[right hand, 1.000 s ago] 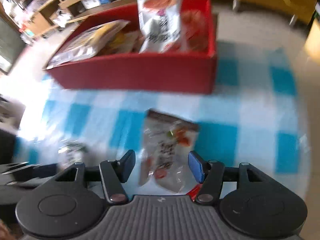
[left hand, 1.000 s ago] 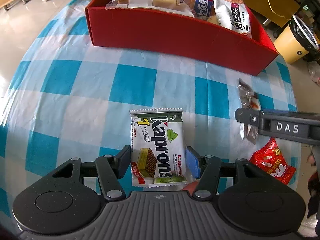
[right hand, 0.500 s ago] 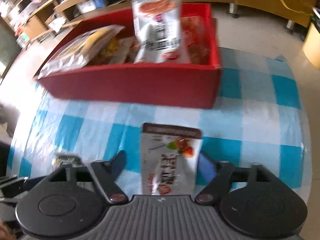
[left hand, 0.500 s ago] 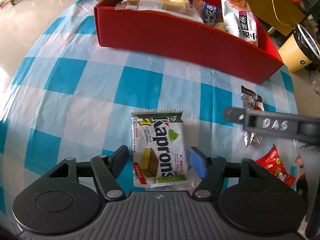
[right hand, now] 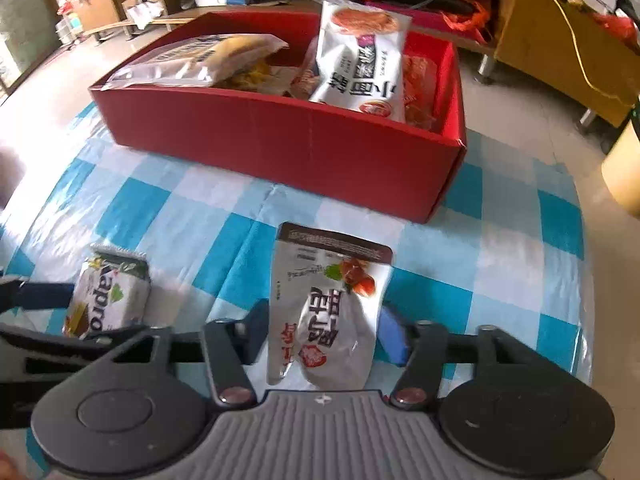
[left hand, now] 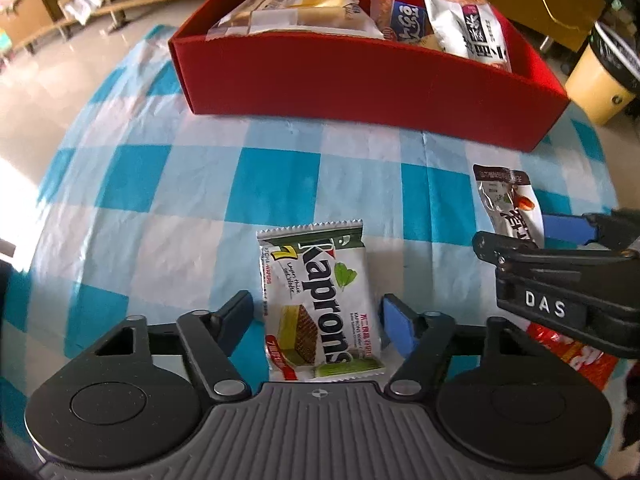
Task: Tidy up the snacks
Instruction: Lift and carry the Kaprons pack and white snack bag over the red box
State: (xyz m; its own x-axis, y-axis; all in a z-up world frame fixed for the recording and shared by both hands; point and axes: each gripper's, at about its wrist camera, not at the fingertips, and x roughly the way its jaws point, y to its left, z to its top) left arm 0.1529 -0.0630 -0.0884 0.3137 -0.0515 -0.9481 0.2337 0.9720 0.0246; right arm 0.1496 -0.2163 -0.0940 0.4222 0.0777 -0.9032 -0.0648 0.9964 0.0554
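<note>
- Left wrist view: left gripper (left hand: 316, 318) jaws open, straddling flat green-white foil Kaprons wafer pack (left hand: 320, 300) on blue-white check cloth (left hand: 160, 200). Judged light, crinkly, slippery; grip across long edges.
- Right gripper (right hand: 324, 334) jaws open round silver-brown soft snack pouch (right hand: 328, 312), near red cardboard box (right hand: 280, 140).
- Vs 1 s ago: both views nearer the box; right view sharper, pouch centred.

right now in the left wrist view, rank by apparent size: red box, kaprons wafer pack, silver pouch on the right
1. red box
2. Kaprons wafer pack
3. silver pouch, though the right gripper hides part of it, so its rank is unsure.
</note>
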